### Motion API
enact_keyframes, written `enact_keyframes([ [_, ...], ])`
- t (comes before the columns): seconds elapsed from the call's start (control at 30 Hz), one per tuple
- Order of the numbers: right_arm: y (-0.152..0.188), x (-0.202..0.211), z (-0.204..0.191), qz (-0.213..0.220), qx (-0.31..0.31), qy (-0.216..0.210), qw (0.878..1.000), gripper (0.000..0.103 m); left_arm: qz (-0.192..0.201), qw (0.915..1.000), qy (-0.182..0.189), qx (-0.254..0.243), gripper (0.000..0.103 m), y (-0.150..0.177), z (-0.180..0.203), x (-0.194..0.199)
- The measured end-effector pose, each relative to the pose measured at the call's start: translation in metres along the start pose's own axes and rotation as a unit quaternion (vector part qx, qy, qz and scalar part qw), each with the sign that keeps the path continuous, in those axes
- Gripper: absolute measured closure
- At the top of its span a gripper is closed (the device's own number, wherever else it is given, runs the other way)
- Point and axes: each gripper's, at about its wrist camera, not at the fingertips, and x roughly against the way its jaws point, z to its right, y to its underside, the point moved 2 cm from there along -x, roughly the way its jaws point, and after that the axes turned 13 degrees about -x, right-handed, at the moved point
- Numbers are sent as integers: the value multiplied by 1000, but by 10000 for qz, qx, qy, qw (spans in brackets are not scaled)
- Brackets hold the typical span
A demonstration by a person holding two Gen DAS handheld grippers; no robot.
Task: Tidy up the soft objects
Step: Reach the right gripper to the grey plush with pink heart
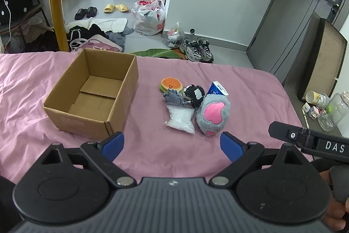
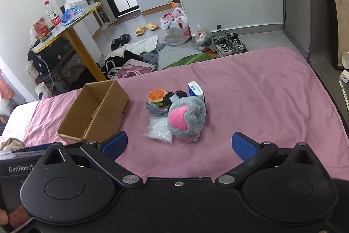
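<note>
An open, empty cardboard box [image 1: 93, 91] [image 2: 96, 113] stands on the pink bedsheet [image 1: 174, 150] [image 2: 250, 102]. To its right lies a small heap: a burger plush [image 1: 171, 84] [image 2: 156, 95], a grey cloth scrap [image 1: 173, 98], a black fuzzy item [image 1: 194, 94], a blue tissue pack [image 1: 217, 88] [image 2: 195, 90], a clear bag of white pellets [image 1: 181, 119] [image 2: 158, 130] and a grey paw plush with a pink pad [image 1: 212, 115] [image 2: 186, 118]. My left gripper [image 1: 172, 145] is open, just short of the heap. My right gripper [image 2: 180, 145] is open too, near the paw plush.
Beyond the bed's far edge the floor holds sneakers [image 1: 197, 49], plastic bags [image 1: 149, 16], slippers [image 1: 115, 7] and clothes [image 1: 96, 30]. A yellow-legged table [image 1: 55, 12] stands far left. A bedside shelf with jars [image 1: 327, 108] is at the right. The right gripper's body [image 1: 309, 141] shows in the left wrist view.
</note>
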Motion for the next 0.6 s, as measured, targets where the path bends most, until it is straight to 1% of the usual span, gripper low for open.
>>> enact_keyframes([
  [0.07,-3,-7,3,-28,-66,-23,10000,6,-26,10000,3,39,9,-2,0,-6],
  [0.13,-6,-14,6,-92,-162,-100,9998,14,-45,10000,-3,77,9,-3,0,-11],
  [0.2,-10,-22,8,-152,-254,-153,9994,17,-55,10000,-20,70,9,-6,0,-17],
  [0.37,-15,-41,12,-301,-463,-283,9981,30,-97,9999,-29,85,9,-11,0,-30],
  [0.43,-17,-50,14,-345,-519,-323,9975,37,-132,9998,-27,115,9,-12,0,-36],
  [0.47,-18,-53,15,-365,-557,-336,9972,39,-140,9998,-26,128,9,-12,0,-39],
  [0.57,-20,-64,20,-426,-740,-419,9955,48,-141,9998,-13,135,9,-16,1,-47],
  [0.6,-20,-68,23,-453,-812,-454,9946,53,-130,9998,-8,136,9,-17,1,-49],
])
